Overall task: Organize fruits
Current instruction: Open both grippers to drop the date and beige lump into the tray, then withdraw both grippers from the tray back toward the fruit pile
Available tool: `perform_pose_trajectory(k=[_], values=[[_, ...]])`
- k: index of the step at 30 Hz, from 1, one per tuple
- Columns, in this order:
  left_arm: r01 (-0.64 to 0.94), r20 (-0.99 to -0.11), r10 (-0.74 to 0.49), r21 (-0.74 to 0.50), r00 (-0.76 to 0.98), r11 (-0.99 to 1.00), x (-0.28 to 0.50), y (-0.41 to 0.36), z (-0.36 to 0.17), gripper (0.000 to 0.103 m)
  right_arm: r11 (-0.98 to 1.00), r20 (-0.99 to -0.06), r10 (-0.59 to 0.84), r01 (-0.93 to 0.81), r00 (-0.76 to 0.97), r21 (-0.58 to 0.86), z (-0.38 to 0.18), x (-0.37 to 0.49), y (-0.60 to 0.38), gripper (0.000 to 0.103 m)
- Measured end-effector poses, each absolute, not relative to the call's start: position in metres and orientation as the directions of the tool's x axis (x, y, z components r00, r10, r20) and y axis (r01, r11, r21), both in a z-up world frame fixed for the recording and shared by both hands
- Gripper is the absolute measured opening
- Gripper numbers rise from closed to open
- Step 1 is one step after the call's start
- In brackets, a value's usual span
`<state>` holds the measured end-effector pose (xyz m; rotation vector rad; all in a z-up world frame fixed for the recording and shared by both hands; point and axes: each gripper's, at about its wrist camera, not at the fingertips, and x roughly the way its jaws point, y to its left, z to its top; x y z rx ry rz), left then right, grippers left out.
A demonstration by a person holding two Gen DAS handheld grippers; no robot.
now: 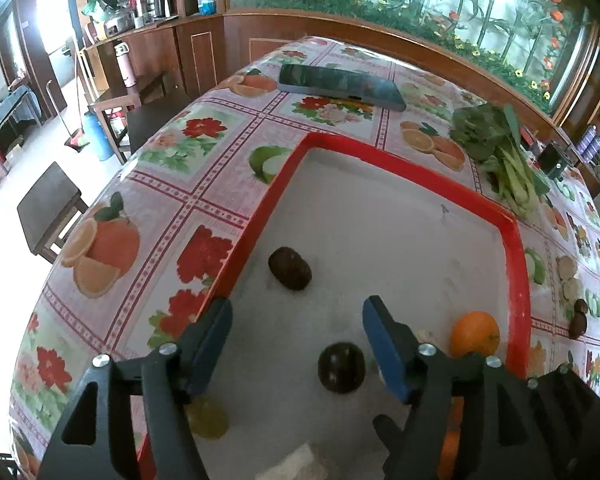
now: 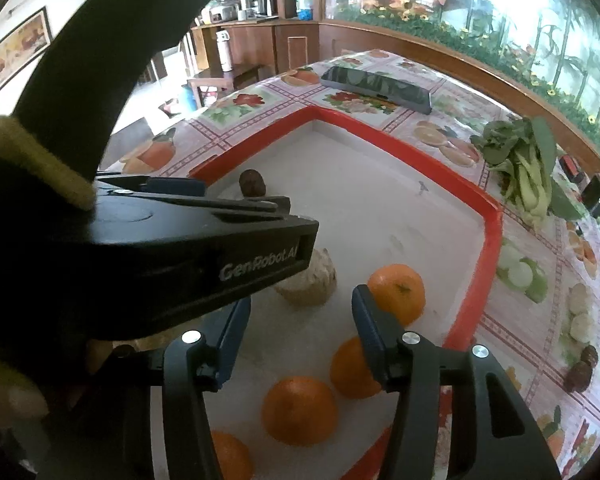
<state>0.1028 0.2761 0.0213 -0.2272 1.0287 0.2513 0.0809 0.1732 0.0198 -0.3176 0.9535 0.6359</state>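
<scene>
Fruits lie in a red-rimmed tray (image 1: 514, 256) on the surface (image 1: 204, 184), which wears a cloth printed with fruit and flowers. In the left wrist view, the left gripper (image 1: 296, 326) hangs over the tray's white floor with its blue fingers (image 1: 216, 344) spread, gripping nothing; a dark round fruit (image 1: 341, 367) rests on the floor between them, touched by neither. A yellowish fruit (image 1: 208, 418) shows beneath the left finger, an orange (image 1: 475, 333) sits to the right by the rim, and a second dark fruit (image 1: 289, 268) lies farther off near the left rim. In the right wrist view, the right gripper (image 2: 300, 316) also has its fingers apart and empty, above several oranges (image 2: 299, 410); a pale lumpy thing (image 2: 310, 280) lies just beyond. The left gripper's black body crosses this view. Outside the tray, small dark fruits (image 2: 580, 370) rest at the right. Farther back lie leafy greens (image 1: 500, 152) and a phone (image 1: 340, 86).
</scene>
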Motion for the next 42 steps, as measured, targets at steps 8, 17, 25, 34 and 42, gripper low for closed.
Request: perform_pose_trajectory(k=[8, 17, 25, 34, 42], values=[[-0.331, -0.855, 0.103, -0.084, 0.508, 0.94, 0.081, 0.269, 0.031, 0.082, 0.802, -0.826, 0.356, -0.597, 0.438, 0.029, 0.031, 0.07, 0.153, 0.06], [-0.333, -0.853, 0.06, -0.137, 0.518, 0.933, 0.056, 0.244, 0.038, 0.088, 0.829, -0.818, 0.369, -0.554, 0.442, 0.074, 0.043, 0.05, 0.115, 0.062], [-0.225, -0.865, -0.004, -0.135, 0.502, 0.965, 0.043, 0.181, 0.037, 0.089, 0.887, -0.8, 0.36, -0.441, 0.48, 0.135, 0.043, 0.038, 0.044, 0.066], [-0.109, -0.859, -0.072, -0.147, 0.507, 0.983, 0.044, 0.117, 0.046, 0.09, 0.971, -0.802, 0.232, -0.179, 0.55, 0.158, 0.033, 0.076, -0.076, 0.072], [-0.047, -0.869, -0.082, -0.12, 0.488, 0.992, 0.044, 0.083, 0.046, 0.09, 0.971, -0.794, 0.207, -0.219, 0.572, 0.095, 0.024, 0.115, -0.102, 0.066]])
